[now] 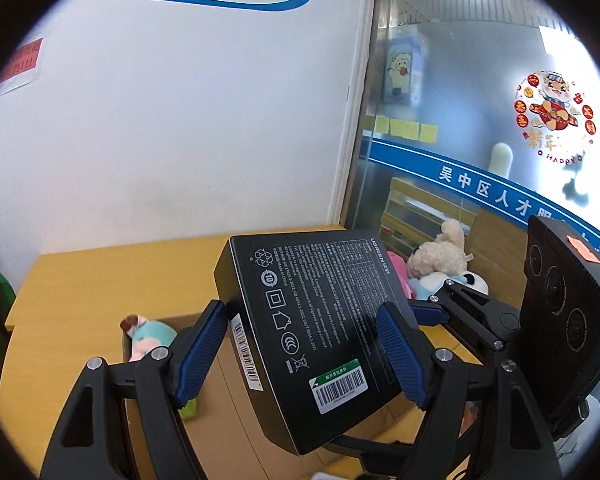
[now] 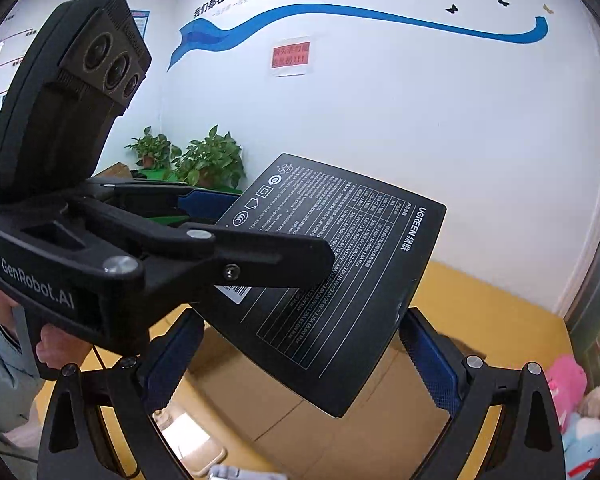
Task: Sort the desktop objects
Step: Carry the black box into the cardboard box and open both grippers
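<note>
The left gripper (image 1: 300, 344) is clamped on a flat black UGREEN box (image 1: 316, 332), its blue pads (image 1: 400, 356) pressed to the box's faces, holding it tilted in the air above an open cardboard box (image 1: 228, 408). The right gripper (image 2: 300, 364) has its jaws spread wide around the box's lower corner; whether its pads (image 2: 432, 360) touch it I cannot tell. This looks like a handover or a two-handed carry, midway through sorting. The next move probably calls for lowering the box into its place without catching a cardboard flap.

In the cardboard box lies a small plush toy (image 1: 148, 336). Farther, at the yellow table's (image 1: 112, 280) far right corner, a pile of plush animals (image 1: 440, 264) sits. Potted plants (image 2: 196, 160) stand well apart by the wall.
</note>
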The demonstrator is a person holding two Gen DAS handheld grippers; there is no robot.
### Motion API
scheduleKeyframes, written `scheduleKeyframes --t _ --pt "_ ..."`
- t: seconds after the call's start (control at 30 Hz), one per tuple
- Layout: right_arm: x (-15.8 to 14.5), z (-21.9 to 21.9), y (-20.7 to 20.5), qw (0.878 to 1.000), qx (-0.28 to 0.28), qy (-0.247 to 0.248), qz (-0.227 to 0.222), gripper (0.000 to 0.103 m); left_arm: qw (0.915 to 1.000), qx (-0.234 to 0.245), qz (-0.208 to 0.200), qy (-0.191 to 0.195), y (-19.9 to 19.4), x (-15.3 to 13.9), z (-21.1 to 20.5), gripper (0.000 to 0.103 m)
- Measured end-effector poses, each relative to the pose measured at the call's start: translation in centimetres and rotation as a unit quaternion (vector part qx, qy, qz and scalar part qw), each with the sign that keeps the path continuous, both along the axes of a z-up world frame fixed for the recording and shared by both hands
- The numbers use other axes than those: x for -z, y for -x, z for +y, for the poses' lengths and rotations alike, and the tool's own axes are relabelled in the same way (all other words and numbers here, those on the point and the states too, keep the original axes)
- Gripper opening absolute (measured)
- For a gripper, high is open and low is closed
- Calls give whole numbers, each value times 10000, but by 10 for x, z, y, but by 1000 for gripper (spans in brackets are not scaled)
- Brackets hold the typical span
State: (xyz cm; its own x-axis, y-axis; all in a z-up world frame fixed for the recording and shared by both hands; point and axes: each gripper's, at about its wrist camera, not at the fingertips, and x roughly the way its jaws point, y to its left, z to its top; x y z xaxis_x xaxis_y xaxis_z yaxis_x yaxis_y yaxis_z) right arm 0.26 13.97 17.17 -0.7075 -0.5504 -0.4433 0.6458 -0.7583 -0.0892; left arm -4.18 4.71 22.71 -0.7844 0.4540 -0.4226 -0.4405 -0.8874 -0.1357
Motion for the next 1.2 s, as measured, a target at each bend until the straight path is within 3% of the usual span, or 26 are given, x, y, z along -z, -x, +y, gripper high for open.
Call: scheduleKeyframes --t 0.13,0.33,0.6,0.8,0.93,1.1,1.17,1.2 --pt "-6 -2 42 9999 6 65 -113 99 9999 -84 12 101 39 -3 -1 77" --pt "12 -12 114 9989 46 2 -476 99 9989 -187 -400 129 111 20 -5 76" --pt "95 -11 213 9893 106 177 -1442 99 9902 -201 -1377 126 197 101 -9 76" --pt "166 -15 265 9756 208 63 -2185 99 9759 -299 -2156 159 241 165 -8 76" --pt "202 -19 286 9630 263 81 -2682 98 9594 -465 -2779 145 259 202 -9 76" --pt "236 -23 316 9469 382 -95 -3190 97 9450 -607 -3192 380 270 230 -4 74" --pt "247 -25 318 9411 390 -186 -3354 95 9403 -762 -3262 597 272 237 -6 64" --pt "252 -26 319 9388 401 -230 -3414 94 9382 -806 -3288 727 270 239 -4 64"
